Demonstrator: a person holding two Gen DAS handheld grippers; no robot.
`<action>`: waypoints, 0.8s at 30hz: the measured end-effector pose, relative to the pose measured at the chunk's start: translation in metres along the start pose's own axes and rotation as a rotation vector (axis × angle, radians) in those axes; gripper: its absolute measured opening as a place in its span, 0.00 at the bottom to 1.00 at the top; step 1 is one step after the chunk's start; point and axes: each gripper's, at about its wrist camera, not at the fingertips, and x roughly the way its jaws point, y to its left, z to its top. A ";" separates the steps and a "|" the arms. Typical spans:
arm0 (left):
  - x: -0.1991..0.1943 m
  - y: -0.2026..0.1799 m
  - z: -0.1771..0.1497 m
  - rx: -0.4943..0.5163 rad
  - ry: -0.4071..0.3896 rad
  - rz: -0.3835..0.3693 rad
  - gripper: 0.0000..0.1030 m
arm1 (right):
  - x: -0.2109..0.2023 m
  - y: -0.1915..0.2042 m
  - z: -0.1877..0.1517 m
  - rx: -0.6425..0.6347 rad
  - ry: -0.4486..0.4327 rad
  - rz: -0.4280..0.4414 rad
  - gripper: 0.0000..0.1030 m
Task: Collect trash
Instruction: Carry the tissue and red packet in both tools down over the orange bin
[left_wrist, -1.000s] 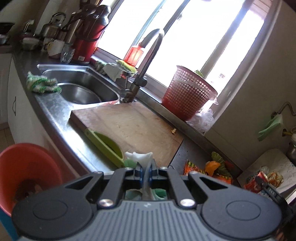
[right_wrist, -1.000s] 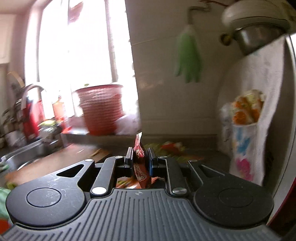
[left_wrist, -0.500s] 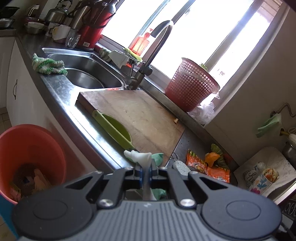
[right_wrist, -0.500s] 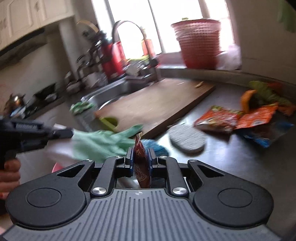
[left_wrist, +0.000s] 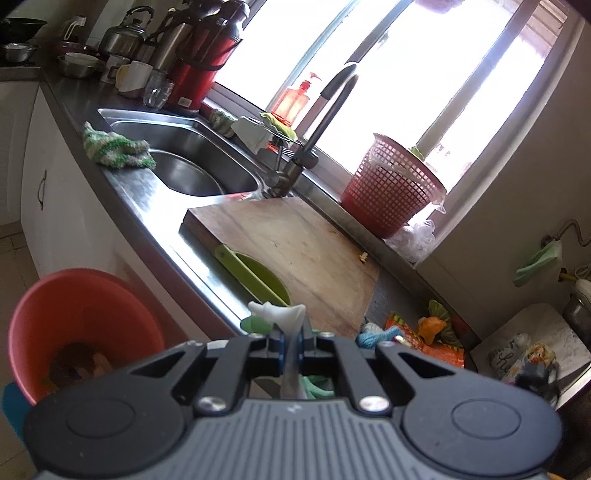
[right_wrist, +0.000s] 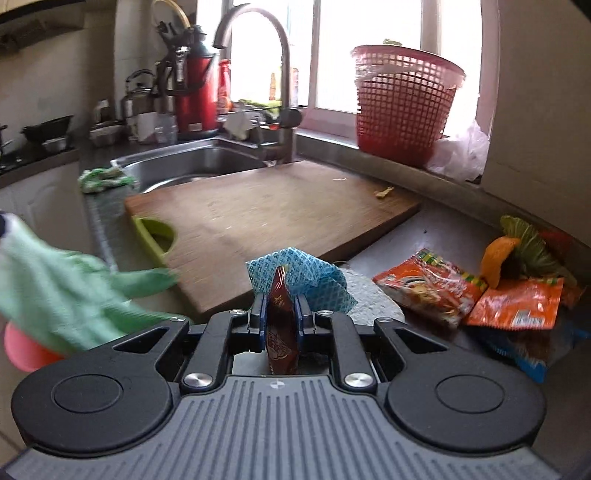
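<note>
Kitchen daylight floods the steel worktop (right_wrist: 424, 229); the right tongs (right_wrist: 280, 314) pinch a dark red wrapper (right_wrist: 281, 328) upright, the left tongs (left_wrist: 291, 345) are pressed onto a pale green glove (right_wrist: 74, 295). Both should travel over the orange bin (left_wrist: 81, 314) by the cabinet before letting go; more orange packets (right_wrist: 436, 288) wait near the cutting board (right_wrist: 266, 210).
</note>
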 end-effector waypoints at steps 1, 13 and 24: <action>-0.002 0.003 0.002 -0.003 0.001 0.005 0.03 | 0.004 -0.001 0.001 0.002 0.000 -0.013 0.17; -0.027 0.038 0.024 -0.011 -0.025 0.094 0.03 | -0.011 -0.005 0.041 0.100 -0.035 0.027 0.17; -0.021 0.082 0.034 -0.044 -0.021 0.199 0.03 | -0.003 0.044 0.078 0.038 -0.059 0.252 0.17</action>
